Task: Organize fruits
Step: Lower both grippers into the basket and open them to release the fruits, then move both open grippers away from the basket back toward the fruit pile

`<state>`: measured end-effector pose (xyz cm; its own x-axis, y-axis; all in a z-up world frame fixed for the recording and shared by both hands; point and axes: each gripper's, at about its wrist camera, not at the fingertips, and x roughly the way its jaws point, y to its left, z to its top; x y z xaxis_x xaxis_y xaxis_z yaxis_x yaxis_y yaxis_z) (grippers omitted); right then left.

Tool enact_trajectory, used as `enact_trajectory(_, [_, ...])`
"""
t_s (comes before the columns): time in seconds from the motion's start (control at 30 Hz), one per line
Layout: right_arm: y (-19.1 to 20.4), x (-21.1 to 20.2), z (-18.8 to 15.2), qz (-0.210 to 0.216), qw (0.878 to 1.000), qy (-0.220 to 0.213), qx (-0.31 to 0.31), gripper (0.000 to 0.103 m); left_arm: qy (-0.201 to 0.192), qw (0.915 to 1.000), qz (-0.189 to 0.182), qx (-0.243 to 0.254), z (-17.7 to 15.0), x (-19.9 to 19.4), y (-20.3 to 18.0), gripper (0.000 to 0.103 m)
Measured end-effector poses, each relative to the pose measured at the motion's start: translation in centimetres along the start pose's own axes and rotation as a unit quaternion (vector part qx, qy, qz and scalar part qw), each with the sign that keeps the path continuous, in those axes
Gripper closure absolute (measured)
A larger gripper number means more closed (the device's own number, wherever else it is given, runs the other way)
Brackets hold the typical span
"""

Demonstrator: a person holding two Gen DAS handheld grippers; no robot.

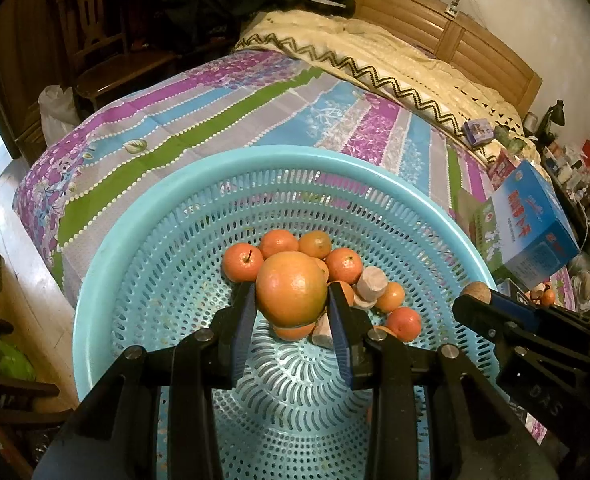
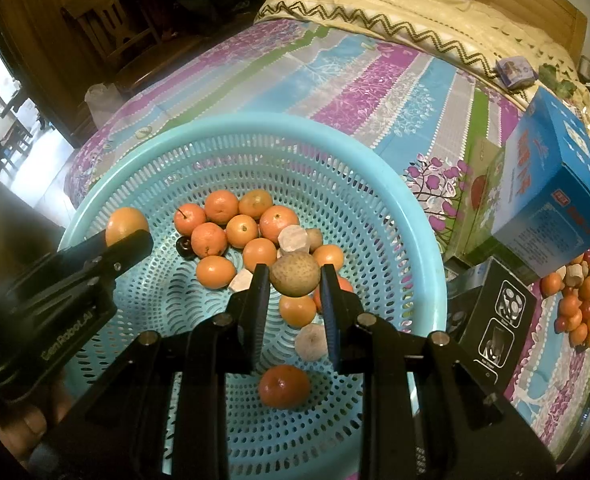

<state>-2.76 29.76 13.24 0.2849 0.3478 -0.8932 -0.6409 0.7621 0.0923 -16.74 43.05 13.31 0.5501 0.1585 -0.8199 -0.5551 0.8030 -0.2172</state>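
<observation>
My left tool (image 1: pixel 291 304) grasps a big orange (image 1: pixel 291 288) above the blue basket (image 1: pixel 135 240). My right tool (image 2: pixel 295 280) grasps a brownish round fruit (image 2: pixel 295 274); small oranges (image 2: pixel 241 230) lie just ahead, inside the basket.

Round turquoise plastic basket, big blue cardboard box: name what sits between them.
Right wrist view: bare floral bedsheet and a green carton against the box; basket.

Striped floral bedsheet (image 1: pixel 223 120), wooden headboard (image 1: pixel 455 40), dark wooden chair (image 1: pixel 95 48)
</observation>
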Motion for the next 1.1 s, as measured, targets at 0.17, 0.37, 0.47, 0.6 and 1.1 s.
enact_trajectory(0.17, [-0.1,0.1,0.0,-0.002,1.0,-0.003,-0.001,0.077,0.008,0.9999,0.006,0.009,0.0,0.6,-0.3,0.051])
enact_trajectory(0.37, [-0.5,-0.2,0.0,-0.004,1.0,-0.014,0.001,0.042,-0.012,0.9997,0.019,0.011,0.4,0.1,-0.5,0.018])
enact_trajectory(0.47, [-0.8,-1.1,0.0,-0.017,0.999,-0.038,0.003,0.02,-0.016,0.9995,0.026,0.002,0.6,0.1,-0.1,0.017])
enact_trajectory(0.6, [-1.1,-1.2,0.2,-0.015,0.999,-0.04,0.004,0.02,-0.016,0.9996,0.024,-0.005,0.8,0.2,0.3,0.017])
enact_trajectory(1.1, [-1.8,-1.1,-0.1,-0.008,0.999,-0.039,0.012,0.02,-0.015,0.9995,0.027,-0.001,0.9,0.6,-0.2,0.017])
